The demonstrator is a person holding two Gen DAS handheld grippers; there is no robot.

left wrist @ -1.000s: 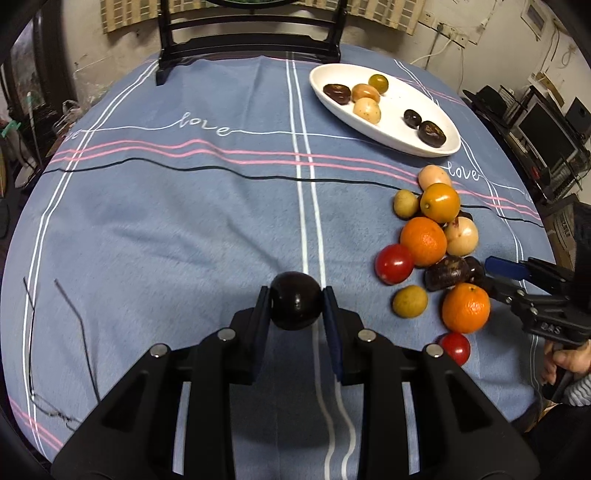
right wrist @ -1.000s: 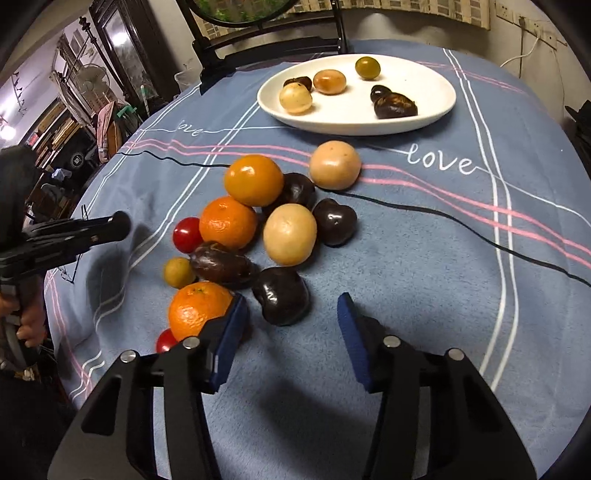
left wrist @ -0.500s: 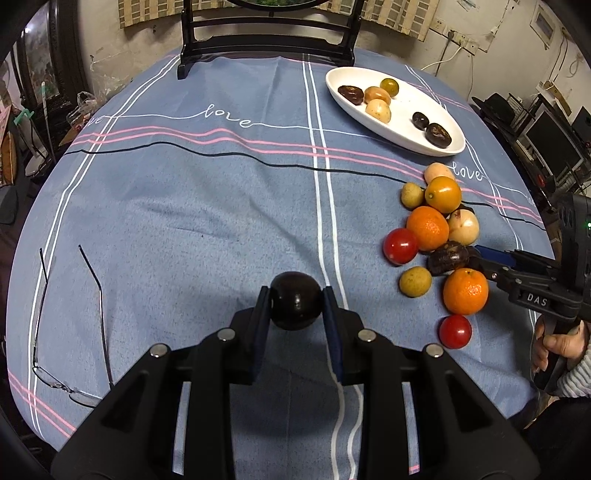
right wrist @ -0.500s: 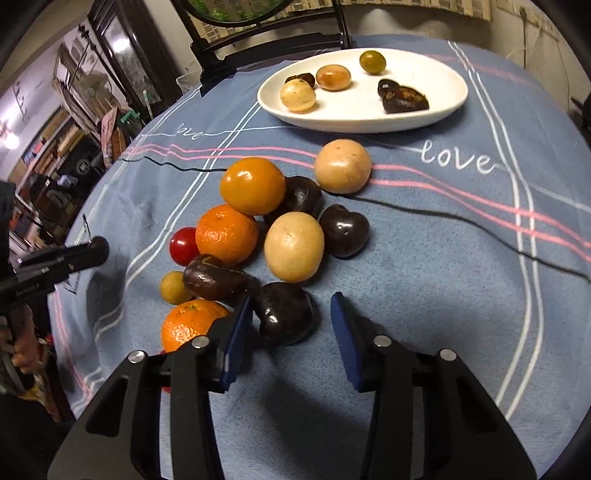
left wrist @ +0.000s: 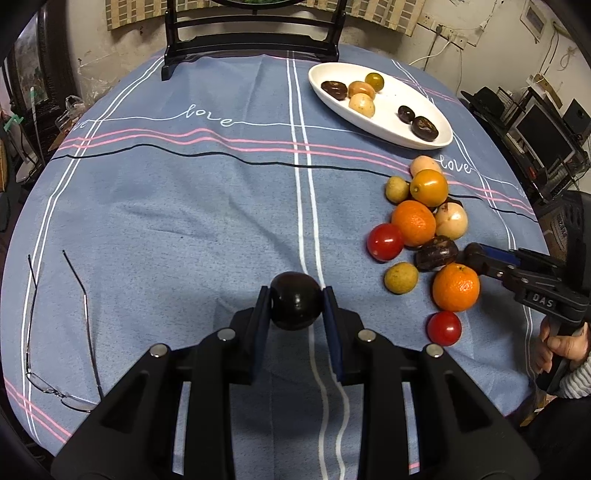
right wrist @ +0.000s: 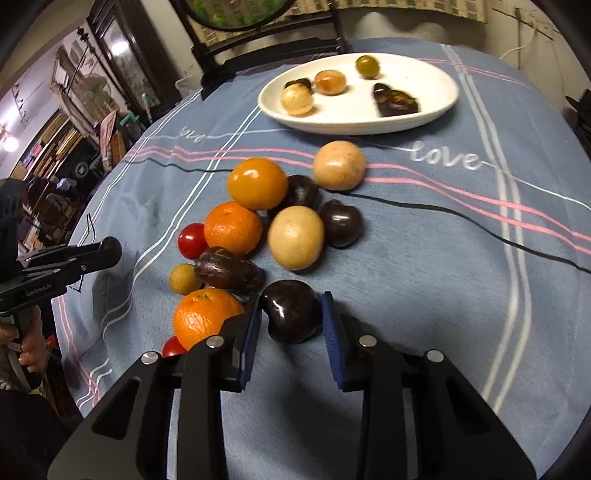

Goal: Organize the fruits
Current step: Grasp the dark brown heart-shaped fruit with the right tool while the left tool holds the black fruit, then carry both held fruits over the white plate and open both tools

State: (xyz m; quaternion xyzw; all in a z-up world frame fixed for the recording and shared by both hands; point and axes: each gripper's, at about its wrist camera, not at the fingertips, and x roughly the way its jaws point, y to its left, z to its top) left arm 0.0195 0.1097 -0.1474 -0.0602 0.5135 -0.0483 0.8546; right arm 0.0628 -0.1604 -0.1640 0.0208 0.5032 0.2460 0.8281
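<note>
My left gripper (left wrist: 295, 295) is shut on a round dark fruit (left wrist: 295, 308) and holds it above the blue cloth. To its right lies a pile of fruit: oranges (left wrist: 413, 223), red tomatoes (left wrist: 385, 242), pale and dark ones. My right gripper (right wrist: 290, 301) sits at the near end of that pile. Its jaws are closing, and both pads touch a dark heart-shaped fruit (right wrist: 291, 314) that rests on the cloth beside an orange (right wrist: 205, 317). The white oval plate (right wrist: 354, 125) at the far side holds several small fruits.
Wire-framed glasses (left wrist: 55, 332) lie on the cloth at the near left. A dark chair (left wrist: 251, 33) stands behind the round table. A person's hand (left wrist: 561, 347) grips the right tool at the table's right edge. Shelves with electronics (left wrist: 543, 136) stand at the right.
The right jaws have closed from wide apart onto the dark heart-shaped fruit, and that gripper has edged in toward it. The left gripper keeps its hold on the round dark fruit.
</note>
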